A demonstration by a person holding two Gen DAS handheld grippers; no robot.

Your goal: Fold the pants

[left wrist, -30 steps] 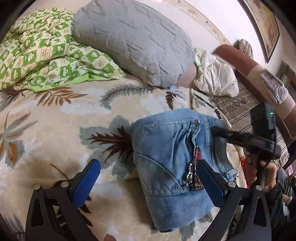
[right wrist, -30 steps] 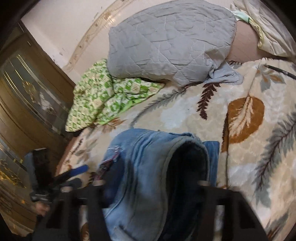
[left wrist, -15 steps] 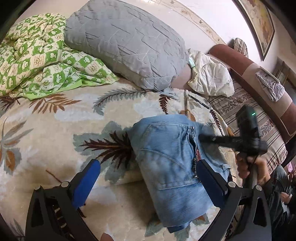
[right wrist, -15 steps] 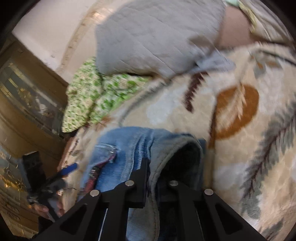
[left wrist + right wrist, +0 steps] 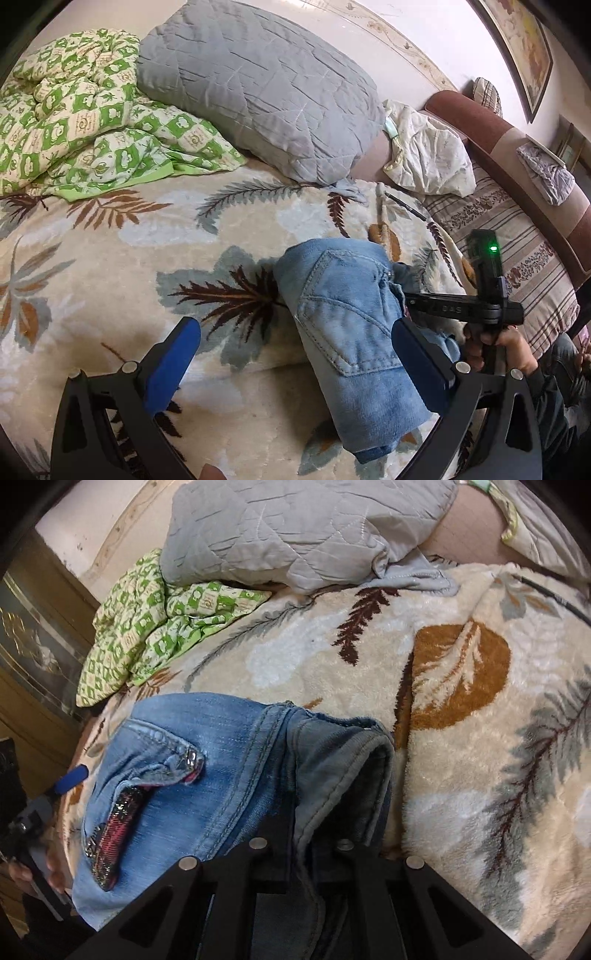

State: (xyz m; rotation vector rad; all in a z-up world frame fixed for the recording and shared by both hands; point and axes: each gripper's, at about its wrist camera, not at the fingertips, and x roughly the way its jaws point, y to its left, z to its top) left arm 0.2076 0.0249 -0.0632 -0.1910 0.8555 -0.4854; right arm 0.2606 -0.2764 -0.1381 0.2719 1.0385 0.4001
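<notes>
- Since a second ago the right gripper [image 5: 299,853] has gone from wide-spread around the waistband to pinched tight on a thick fold of the jeans [image 5: 207,775]. Meanwhile the left wrist view has drawn back a little from the bundle.
- Nearest, the left gripper [image 5: 295,354] hangs with jaws wide and holds nothing; its right blue pad [image 5: 417,354] sits against the denim's side.
- The jeans lie as a compact folded bundle on the leaf-print blanket [image 5: 122,251], close to its right edge and the striped mattress [image 5: 517,258] beyond.
- Risk, as I judge it: the right grip takes several layers, so a pull could drag the whole bundle, spill the fold or slide it over that edge.
- Open blanket lies left and ahead; farther off, the grey pillow [image 5: 258,85] and green checked quilt [image 5: 74,122] bound it.
</notes>
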